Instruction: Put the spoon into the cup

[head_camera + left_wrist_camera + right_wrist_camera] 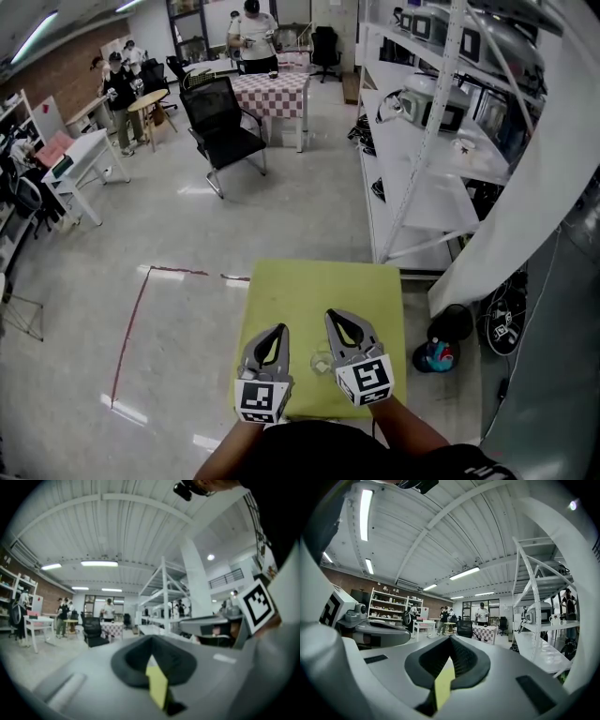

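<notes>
Spoon unseen, progress unclear: cup (321, 362) stands on table (309, 291) between left gripper (278, 330) and right gripper (331, 316), jaws together, empty.

No word, number or brand name can be read in any of the views. The only signs seen are black-and-white square patterns. One is carried on the cube (262, 400) of the left tongs (278, 330) and one on the cube (365, 380) of the right tongs (334, 317). These patterns are made of blocks only, and no letters are contained in them. Some white print is seen on a black round object (506, 325) on the floor (187, 234) beside the table (309, 281), but it is too small to be read.
</notes>
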